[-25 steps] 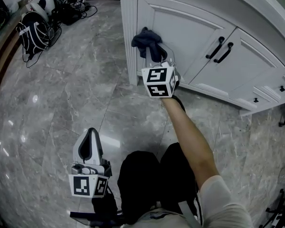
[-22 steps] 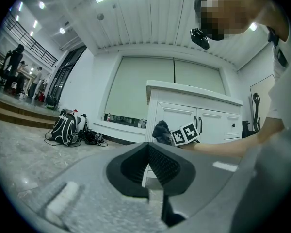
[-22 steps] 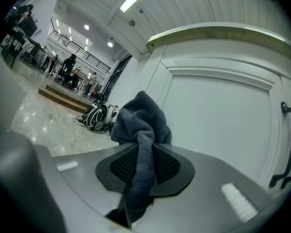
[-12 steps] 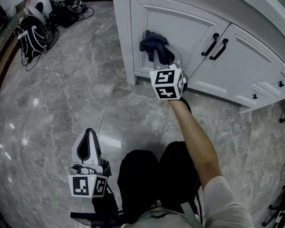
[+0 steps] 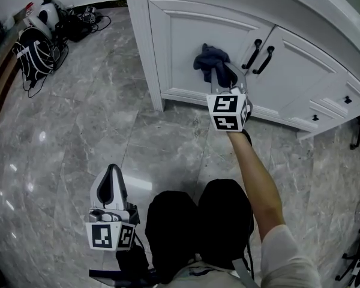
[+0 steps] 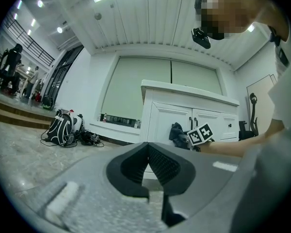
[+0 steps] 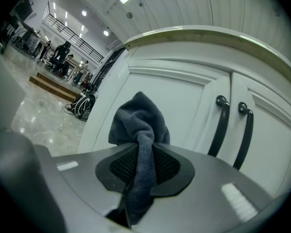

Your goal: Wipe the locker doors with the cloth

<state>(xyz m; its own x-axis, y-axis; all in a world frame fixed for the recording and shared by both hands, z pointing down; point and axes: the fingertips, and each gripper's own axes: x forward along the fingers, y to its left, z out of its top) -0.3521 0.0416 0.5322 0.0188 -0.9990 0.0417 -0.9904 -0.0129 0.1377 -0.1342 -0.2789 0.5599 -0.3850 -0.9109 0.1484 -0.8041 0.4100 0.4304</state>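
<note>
Clamped on the dark cloth, the right claw is held almost level at the left locker door. A narrow strip of fabric is pinched between its pads, and the bunched head seems to be pressed on the white panel, just left of the pair of black handles.

For a good wipe, even pressure should be put through the bunch. Strokes should be overlapped and the recessed moulding followed into its corners. The grip should not be slackened (only a thin strip is held, so friction could likely drag the cloth out).

The handles are judged the main obstacle. They should be skirted or wiped lengthwise, or loose folds may be snagged. The neighbouring door lies beyond them, with small-knobbed drawers further right.

The left claw is closed on nothing and is held low beside the person's knees, well apart from the lockers. A backpack and tangled cables lie on the marble floor far to the left, and nothing there is in the way.
</note>
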